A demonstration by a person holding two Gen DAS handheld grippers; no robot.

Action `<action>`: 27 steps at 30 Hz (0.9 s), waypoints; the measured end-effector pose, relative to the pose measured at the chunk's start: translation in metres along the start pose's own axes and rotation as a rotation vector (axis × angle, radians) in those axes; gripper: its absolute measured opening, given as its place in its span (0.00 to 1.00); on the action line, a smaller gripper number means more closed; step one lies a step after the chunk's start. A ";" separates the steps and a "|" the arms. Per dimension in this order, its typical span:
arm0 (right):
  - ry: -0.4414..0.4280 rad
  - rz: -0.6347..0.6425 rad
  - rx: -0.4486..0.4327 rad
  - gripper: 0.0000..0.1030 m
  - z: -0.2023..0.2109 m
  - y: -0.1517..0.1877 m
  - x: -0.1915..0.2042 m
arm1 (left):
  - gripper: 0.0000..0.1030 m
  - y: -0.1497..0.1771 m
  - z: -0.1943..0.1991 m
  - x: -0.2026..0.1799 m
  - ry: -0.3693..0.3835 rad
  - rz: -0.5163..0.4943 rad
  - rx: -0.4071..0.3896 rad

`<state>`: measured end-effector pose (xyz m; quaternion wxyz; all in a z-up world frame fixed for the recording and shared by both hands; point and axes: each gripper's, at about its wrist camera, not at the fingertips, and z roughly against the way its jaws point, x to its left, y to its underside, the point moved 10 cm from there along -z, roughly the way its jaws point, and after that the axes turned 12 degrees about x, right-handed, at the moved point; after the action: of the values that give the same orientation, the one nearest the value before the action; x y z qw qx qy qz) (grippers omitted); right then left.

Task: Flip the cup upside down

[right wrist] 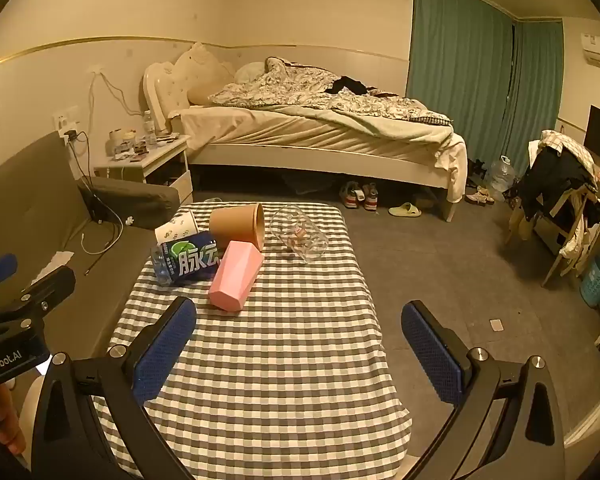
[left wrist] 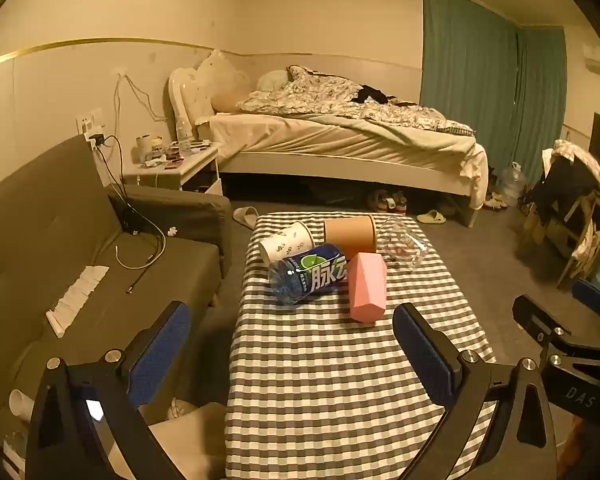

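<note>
Several cups lie on their sides at the far end of a checkered table [left wrist: 340, 380] [right wrist: 268, 360]: a pink faceted cup [left wrist: 367, 286] [right wrist: 236, 274], a brown paper cup [left wrist: 350, 235] [right wrist: 238, 224], a white patterned paper cup [left wrist: 286, 240] [right wrist: 176, 229] and a clear glass cup [left wrist: 403, 245] [right wrist: 298, 234]. A blue-labelled plastic bottle [left wrist: 308, 274] [right wrist: 186, 262] lies beside them. My left gripper [left wrist: 292, 340] is open and empty, above the near table. My right gripper [right wrist: 300, 344] is open and empty, also short of the cups. Each gripper also shows in the other view, the right one at the right edge [left wrist: 556, 332] and the left one at the left edge [right wrist: 20, 304].
A grey sofa [left wrist: 80, 272] [right wrist: 40, 216] with cables stands left of the table. A bed [left wrist: 340, 136] [right wrist: 320, 128] and a nightstand [left wrist: 172, 164] [right wrist: 148, 164] are behind. A chair with clothes [left wrist: 572, 200] [right wrist: 556, 196] stands at the right. Shoes lie on the floor.
</note>
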<state>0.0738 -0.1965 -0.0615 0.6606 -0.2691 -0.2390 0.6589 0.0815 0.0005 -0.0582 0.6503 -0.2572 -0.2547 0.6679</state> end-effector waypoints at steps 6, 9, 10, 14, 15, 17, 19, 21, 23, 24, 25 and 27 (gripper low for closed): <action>0.001 -0.005 0.008 1.00 0.000 -0.001 -0.001 | 1.00 -0.003 0.005 -0.002 -0.007 0.001 -0.009; 0.000 -0.007 0.007 1.00 0.001 -0.001 0.000 | 1.00 -0.001 0.004 -0.001 0.000 0.007 -0.012; -0.003 -0.007 0.009 1.00 0.000 0.000 0.000 | 1.00 -0.001 0.004 -0.001 -0.002 0.008 -0.012; -0.013 -0.009 0.016 1.00 -0.003 0.001 0.002 | 1.00 -0.003 0.006 0.006 -0.001 0.021 -0.016; -0.012 -0.020 0.016 1.00 0.001 0.000 -0.001 | 1.00 -0.003 0.006 0.007 0.001 0.026 -0.015; -0.010 -0.018 0.017 1.00 0.001 0.000 0.000 | 1.00 -0.004 0.007 0.008 0.007 0.032 -0.016; -0.009 -0.018 0.017 1.00 0.002 0.001 0.001 | 1.00 -0.003 0.007 0.009 0.005 0.032 -0.018; -0.011 -0.019 0.019 1.00 0.001 0.000 0.001 | 1.00 -0.003 0.008 0.010 0.004 0.032 -0.019; -0.012 -0.019 0.018 1.00 0.001 0.001 0.001 | 1.00 -0.003 0.009 0.010 0.005 0.033 -0.019; -0.011 -0.019 0.018 1.00 0.002 0.001 0.001 | 1.00 -0.003 0.009 0.010 0.006 0.033 -0.019; -0.010 -0.020 0.019 1.00 0.001 0.001 0.001 | 1.00 -0.003 0.009 0.010 0.006 0.032 -0.019; -0.009 -0.021 0.020 1.00 0.001 0.001 0.001 | 1.00 -0.004 0.009 0.010 0.006 0.031 -0.019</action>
<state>0.0723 -0.1955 -0.0615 0.6689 -0.2569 -0.2382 0.6556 0.0779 0.0107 -0.0492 0.6380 -0.2690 -0.2550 0.6749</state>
